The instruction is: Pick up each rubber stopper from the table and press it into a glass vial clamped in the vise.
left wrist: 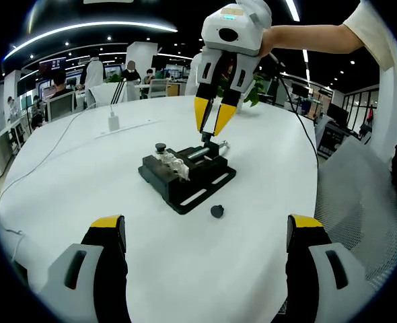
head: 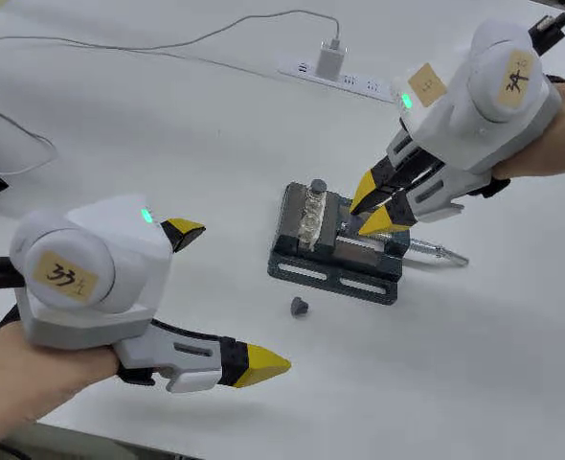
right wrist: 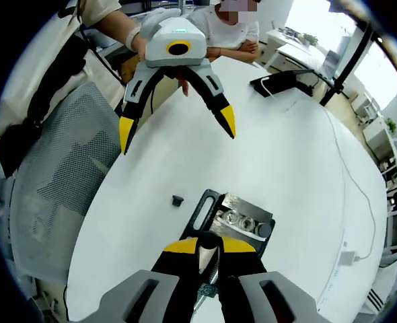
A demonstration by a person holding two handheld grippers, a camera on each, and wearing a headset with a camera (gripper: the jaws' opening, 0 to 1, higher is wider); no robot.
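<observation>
- The left gripper (head: 227, 297) is spread wide, and its yellow-tipped jaws hold nothing.
- A small dark grey rubber stopper (head: 300, 307) lies loose on the white table (head: 168, 125), just ahead of the left gripper's tips, between them and the small black metal vise (head: 332, 275).
- The right gripper (head: 369, 211) has its jaws drawn nearly together, right over the vise end where the silver screw handle (head: 440, 254) sticks out. I cannot tell whether they pinch anything.
- Clear glass vials (head: 311, 218) stand clamped just beside the right gripper's tips, and one is capped by a fitted dark plug (head: 317, 185).
</observation>
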